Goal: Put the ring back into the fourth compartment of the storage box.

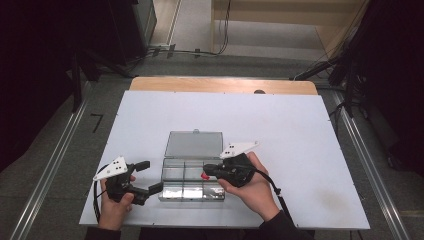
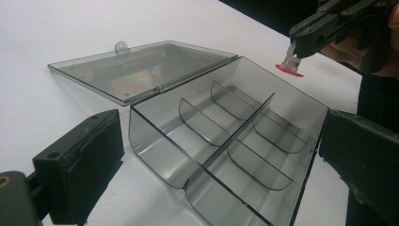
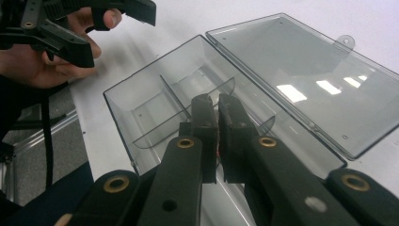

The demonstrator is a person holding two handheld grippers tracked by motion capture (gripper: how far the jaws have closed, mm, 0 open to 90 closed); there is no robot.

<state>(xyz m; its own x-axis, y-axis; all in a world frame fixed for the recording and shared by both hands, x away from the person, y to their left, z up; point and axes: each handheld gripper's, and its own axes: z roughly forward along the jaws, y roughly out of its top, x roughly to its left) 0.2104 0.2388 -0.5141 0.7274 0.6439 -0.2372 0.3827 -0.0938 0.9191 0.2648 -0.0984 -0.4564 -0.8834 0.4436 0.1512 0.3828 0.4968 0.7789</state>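
My right gripper clamps a small red-based piece over the open clear box near the table's front edge | my left gripper spread wide beside the box's left end.

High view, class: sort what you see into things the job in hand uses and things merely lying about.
In use:
- clear compartment box, lid open
- small red-based part, held in the right gripper
- left gripper, open beside the box

Lying about:
- cables on the floor
- wooden board behind the table
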